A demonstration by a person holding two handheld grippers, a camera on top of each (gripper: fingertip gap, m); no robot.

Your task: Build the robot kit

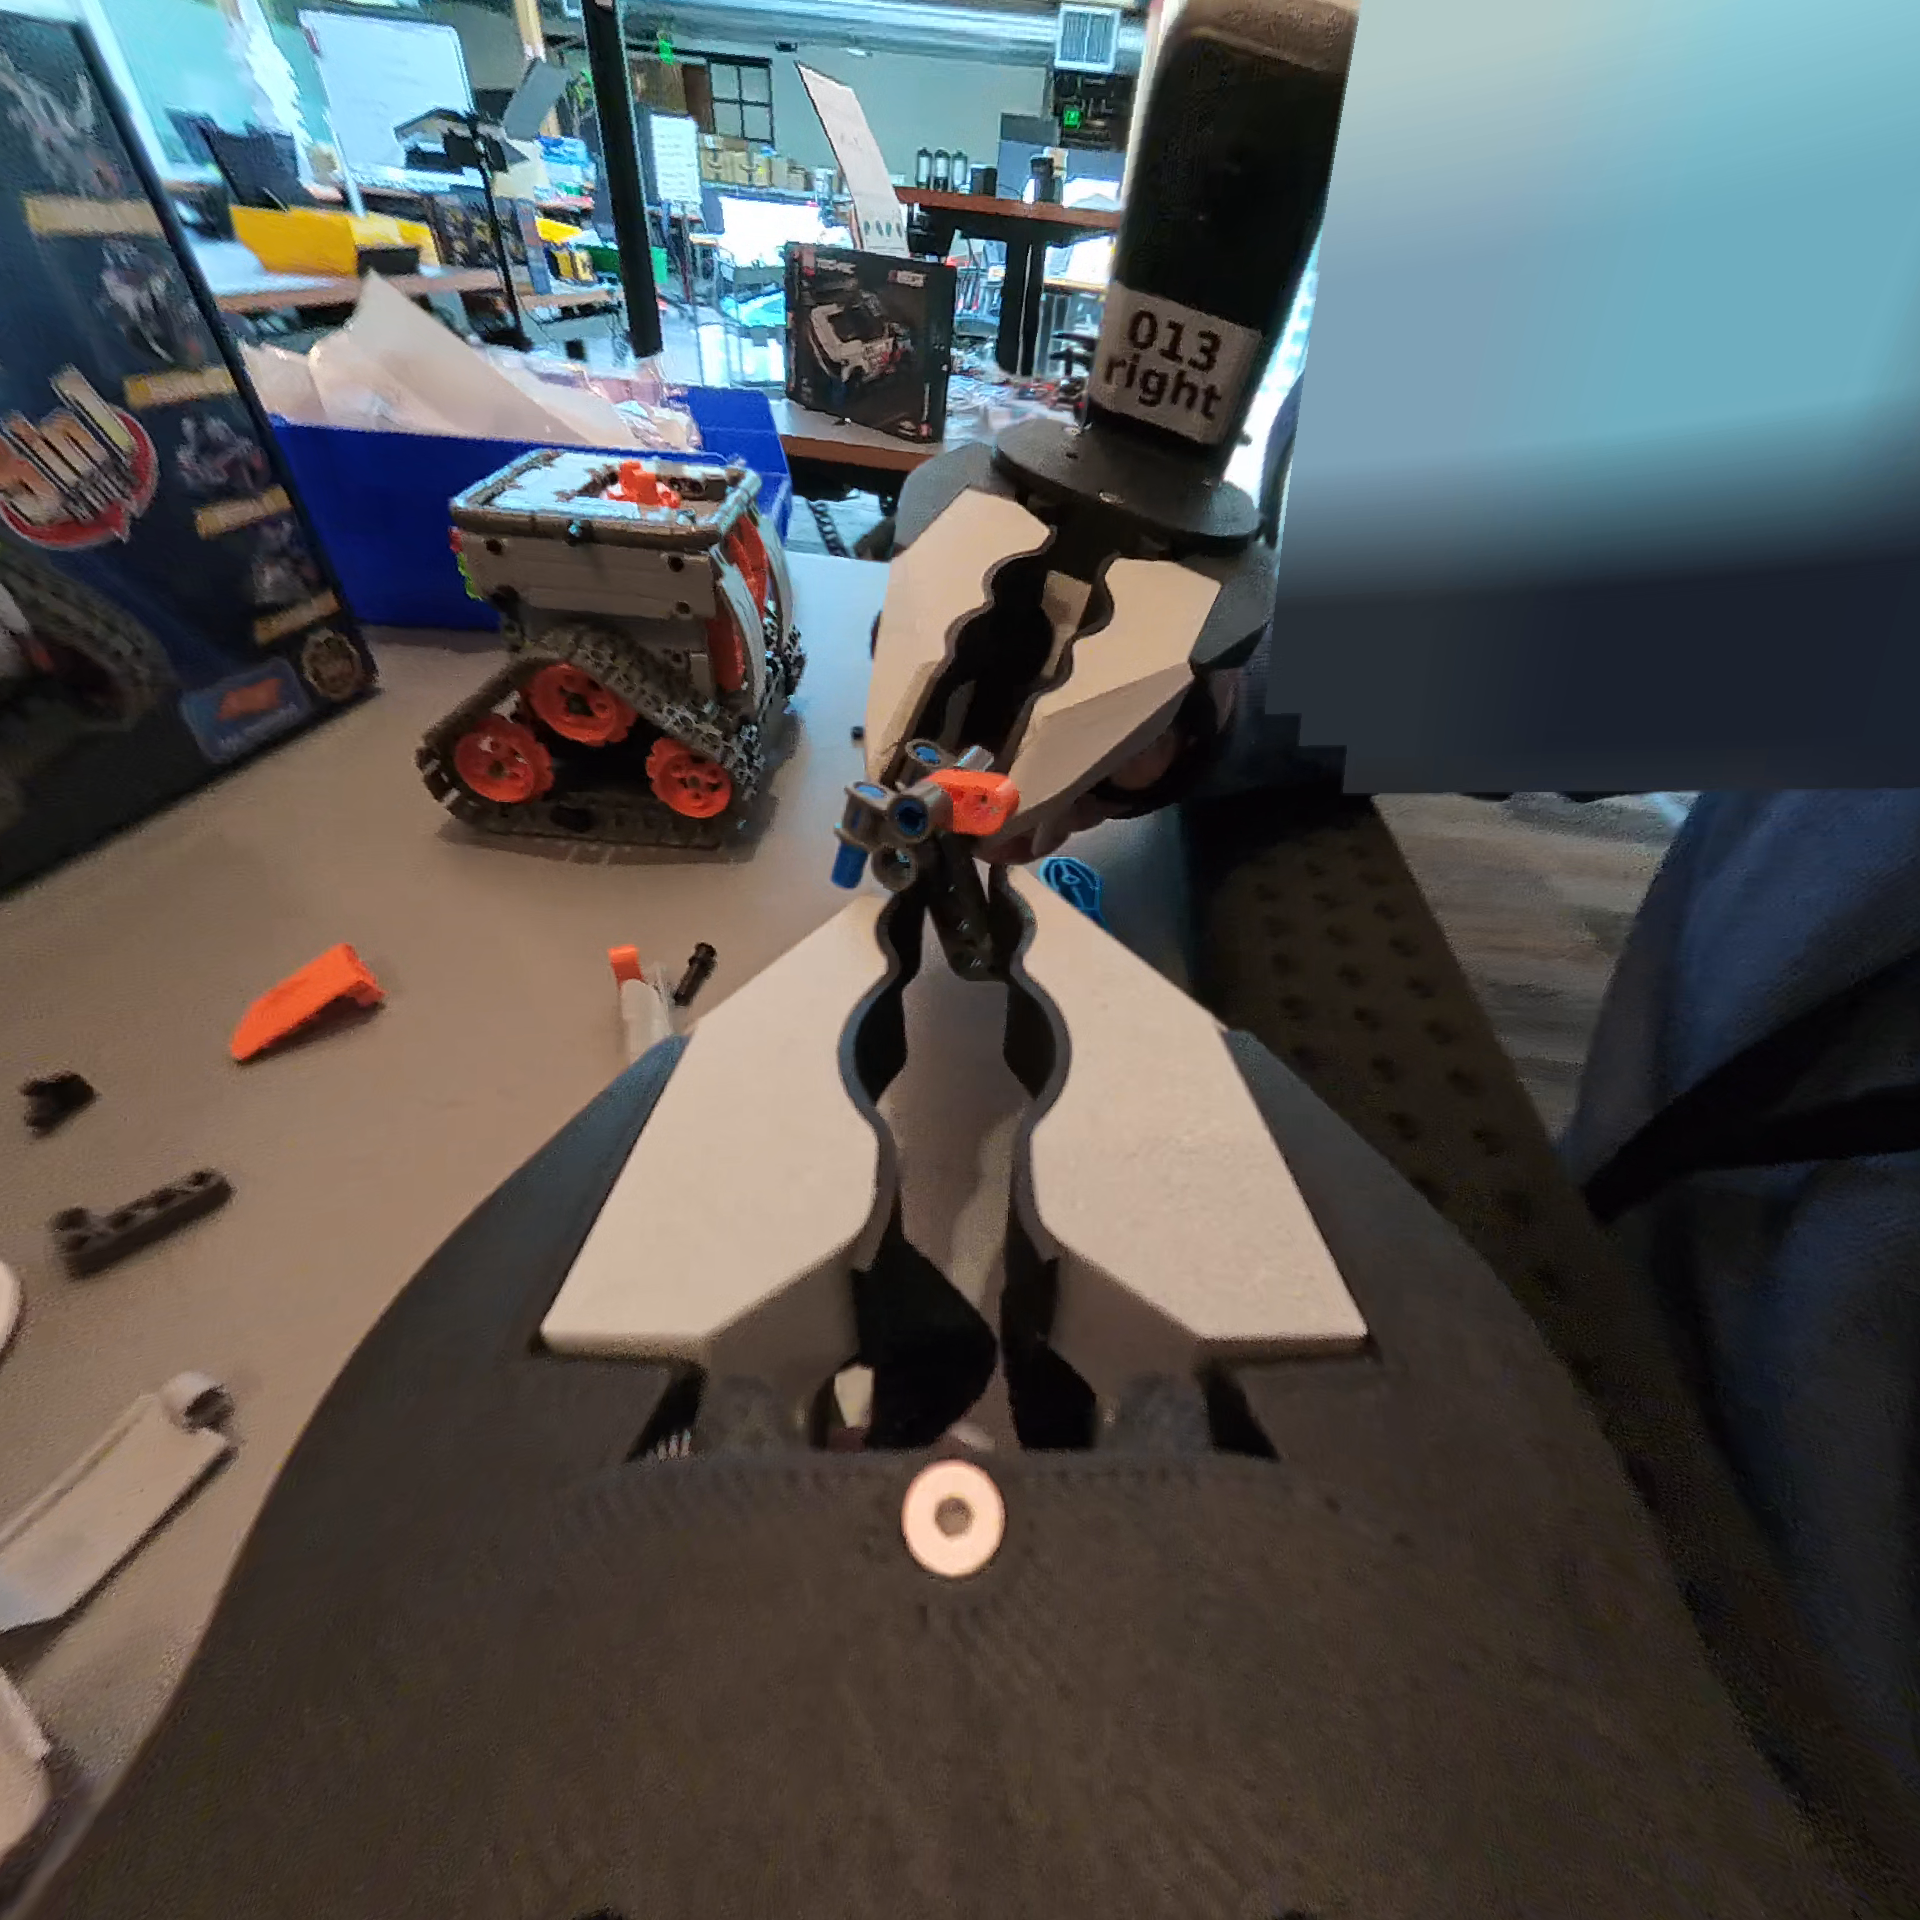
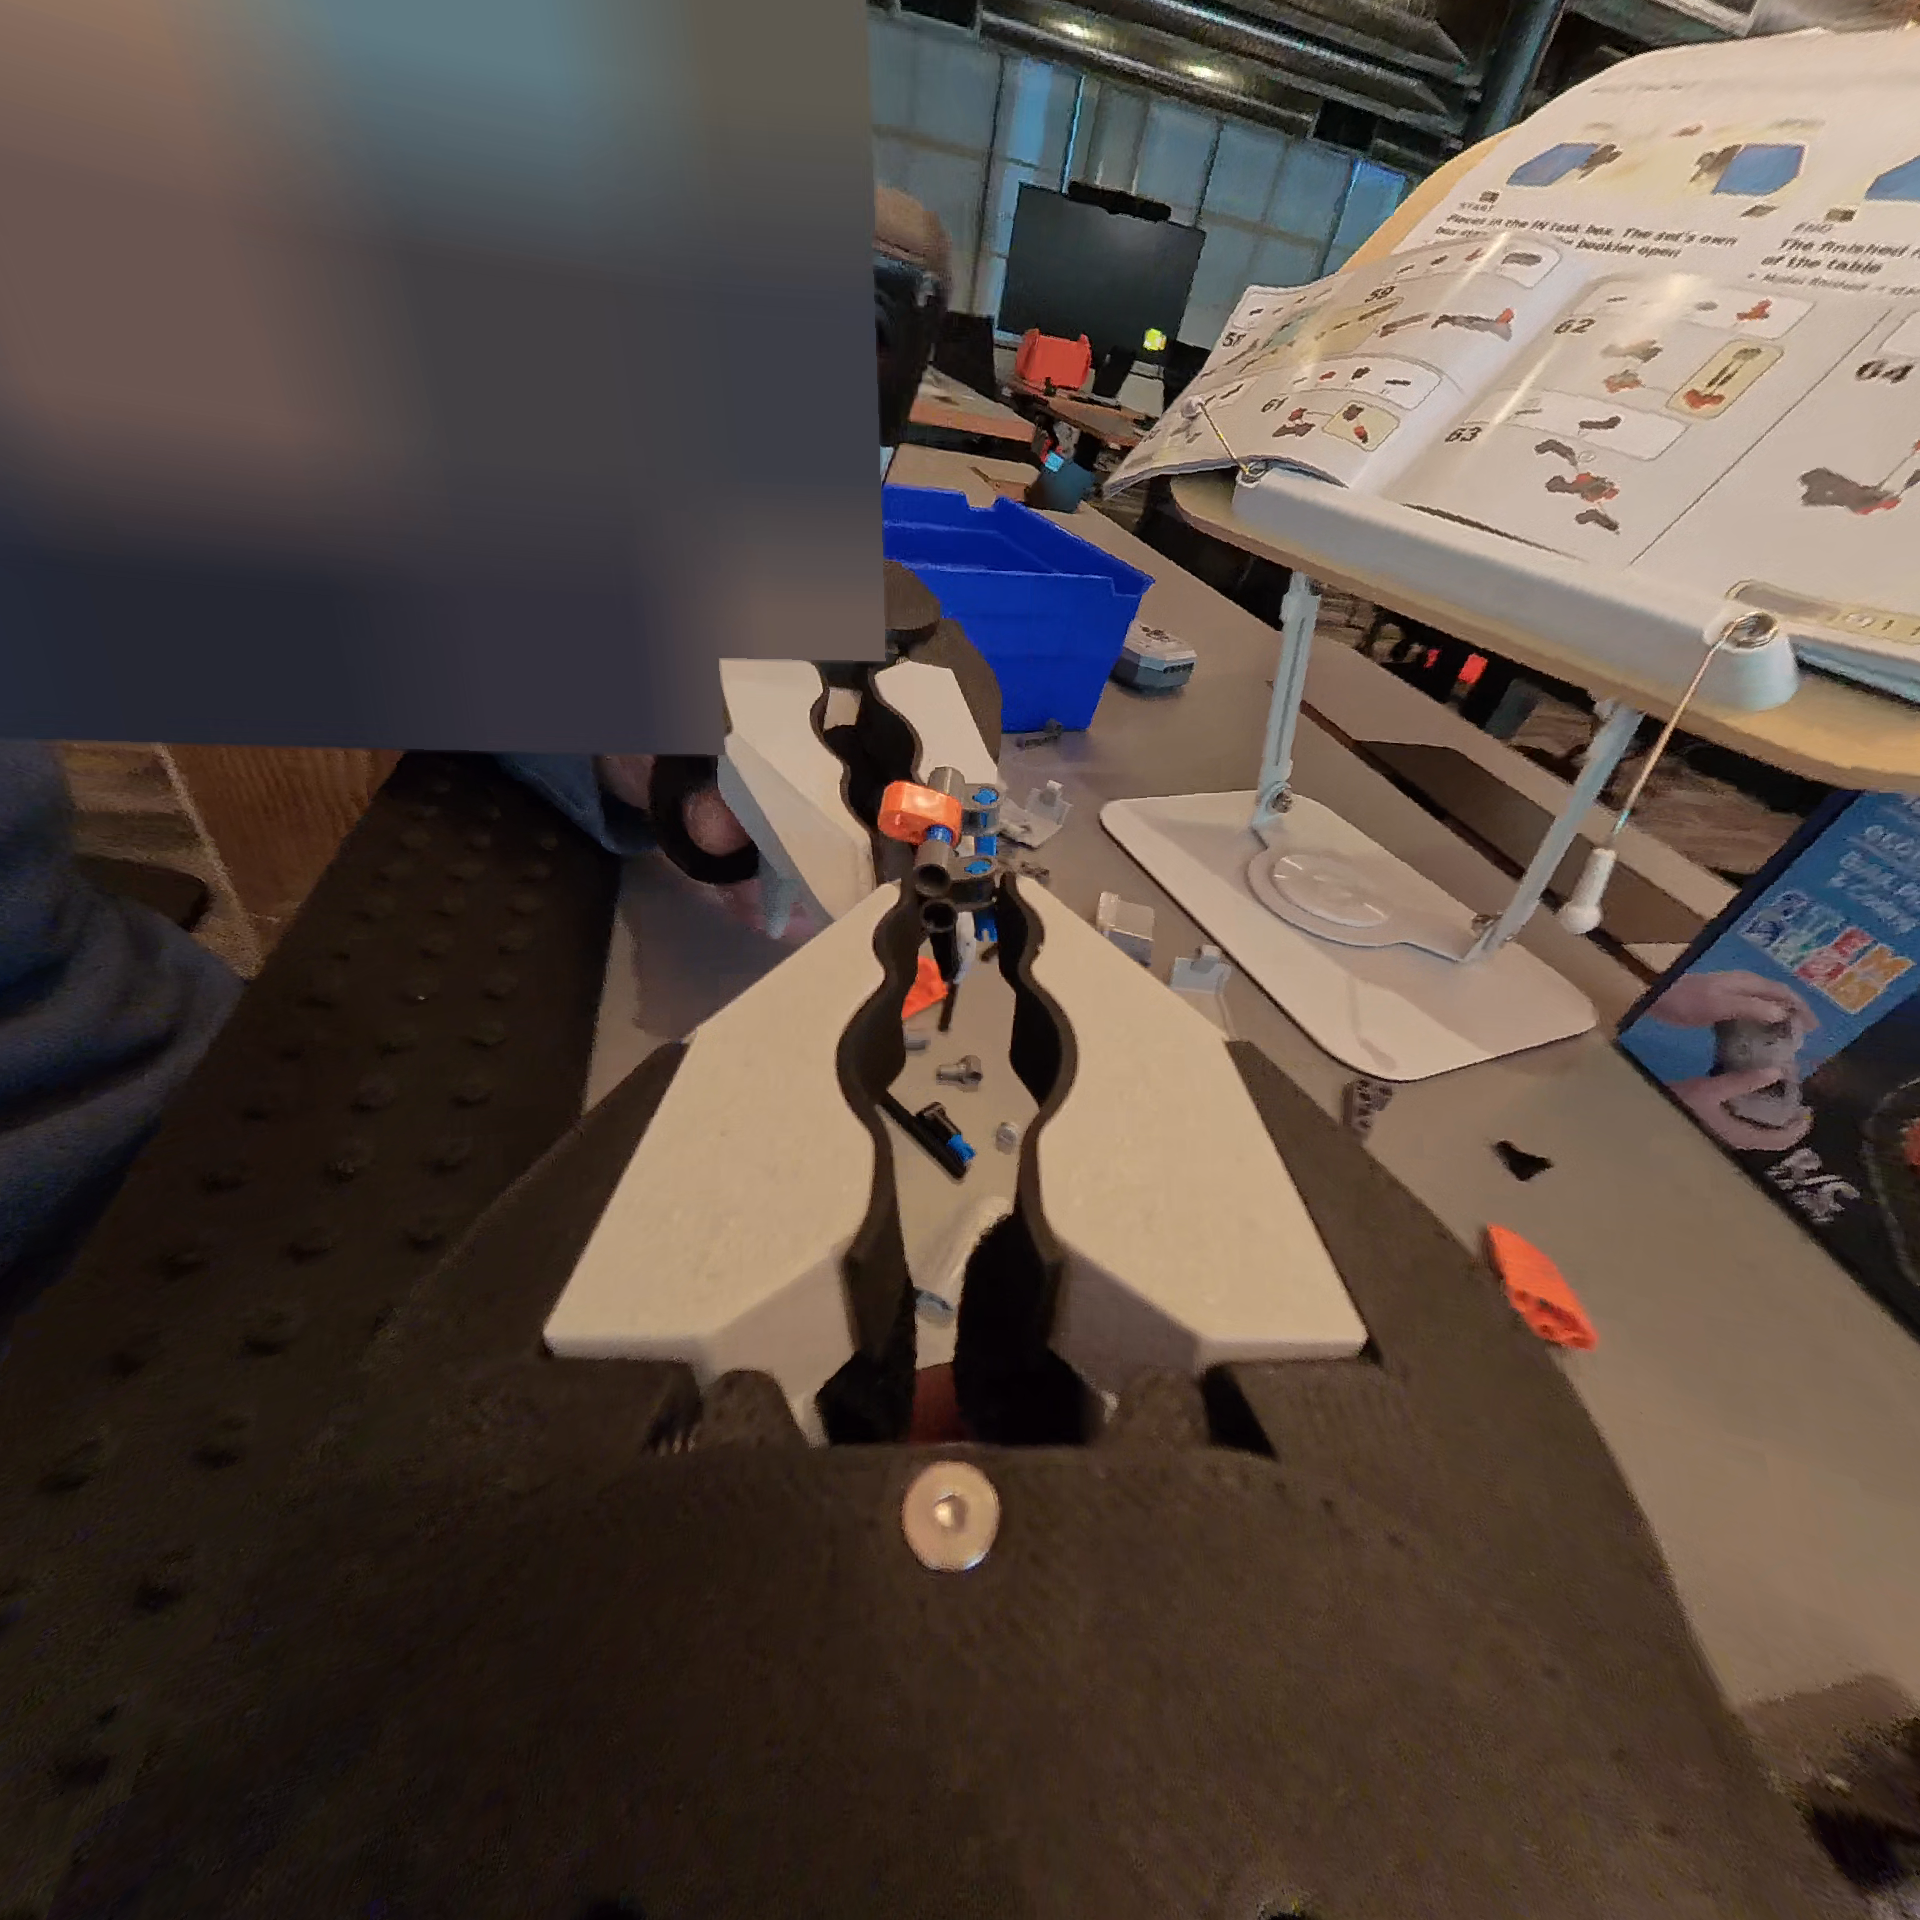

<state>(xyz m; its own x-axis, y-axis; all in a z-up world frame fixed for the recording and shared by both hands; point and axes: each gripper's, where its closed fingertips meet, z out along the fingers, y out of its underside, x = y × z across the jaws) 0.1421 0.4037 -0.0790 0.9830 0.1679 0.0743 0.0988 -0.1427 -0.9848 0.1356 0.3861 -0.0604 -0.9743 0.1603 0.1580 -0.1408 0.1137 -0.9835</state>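
Note:
A small brick assembly (image 1: 925, 816) of dark grey connectors, blue pins, an orange connector and a black beam hangs in the air between both grippers. My left gripper (image 1: 956, 920) is shut on its black beam from below. My right gripper (image 1: 961, 779) comes in from above, shut on the upper end by the orange piece. In the right wrist view my right gripper (image 2: 951, 899) pinches the grey connectors of the assembly (image 2: 940, 868), and the left gripper (image 2: 904, 831) meets it from behind.
A grey and orange tracked model (image 1: 613, 655) stands on the table before a blue bin (image 1: 416, 499). An orange panel (image 1: 307, 997), black beams (image 1: 140, 1231) and loose pins (image 2: 935, 1132) lie around. A booklet on a white stand (image 2: 1340, 914) and a box (image 2: 1818, 1039) are on the right. My two grippers' fingertips are within a few centimetres of each other.

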